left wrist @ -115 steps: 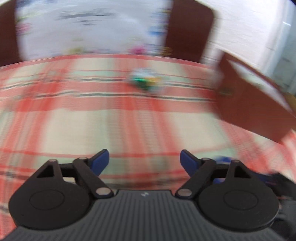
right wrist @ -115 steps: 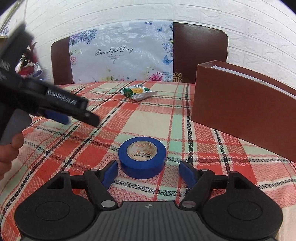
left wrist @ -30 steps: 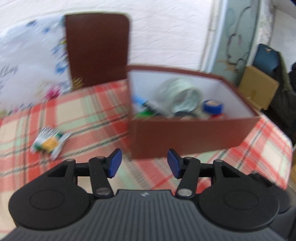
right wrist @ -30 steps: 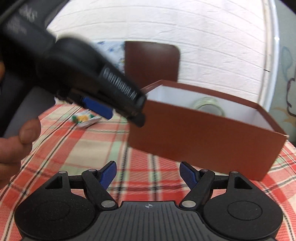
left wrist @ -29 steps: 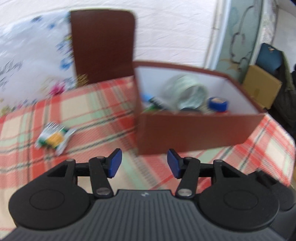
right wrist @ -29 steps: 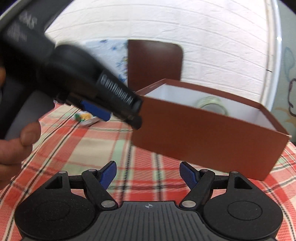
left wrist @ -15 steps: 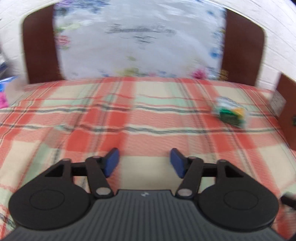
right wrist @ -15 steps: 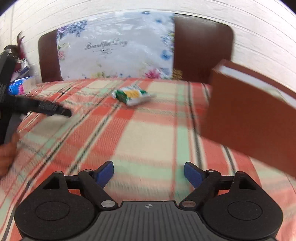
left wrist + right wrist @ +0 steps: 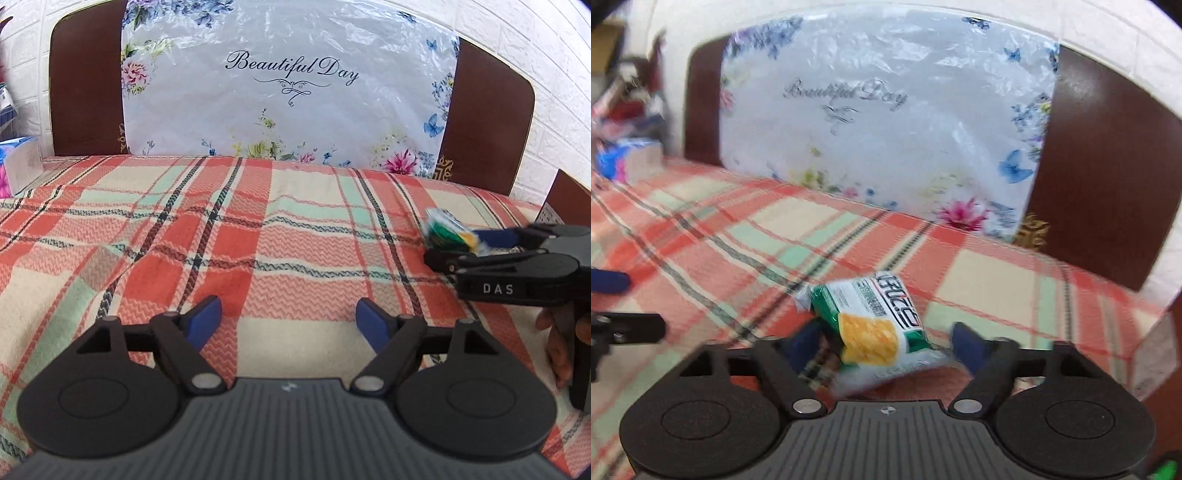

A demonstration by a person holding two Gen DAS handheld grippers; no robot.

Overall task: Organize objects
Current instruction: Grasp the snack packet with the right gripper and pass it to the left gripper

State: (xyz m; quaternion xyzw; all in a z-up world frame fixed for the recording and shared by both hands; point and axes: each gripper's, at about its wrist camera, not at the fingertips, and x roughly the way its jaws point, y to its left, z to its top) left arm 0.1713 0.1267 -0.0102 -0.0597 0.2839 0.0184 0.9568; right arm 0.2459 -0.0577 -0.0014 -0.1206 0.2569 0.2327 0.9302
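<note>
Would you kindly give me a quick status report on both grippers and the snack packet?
Left gripper open, empty, over the plaid cloth. Right gripper open, fingers either side of the snack packet, not closed. Nothing in the way.

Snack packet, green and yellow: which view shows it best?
The right wrist view: the snack packet lies between the open right gripper fingers, print visible though blurred. In the left wrist view it is small, blurred and partly hidden behind the right gripper at the right edge.
</note>
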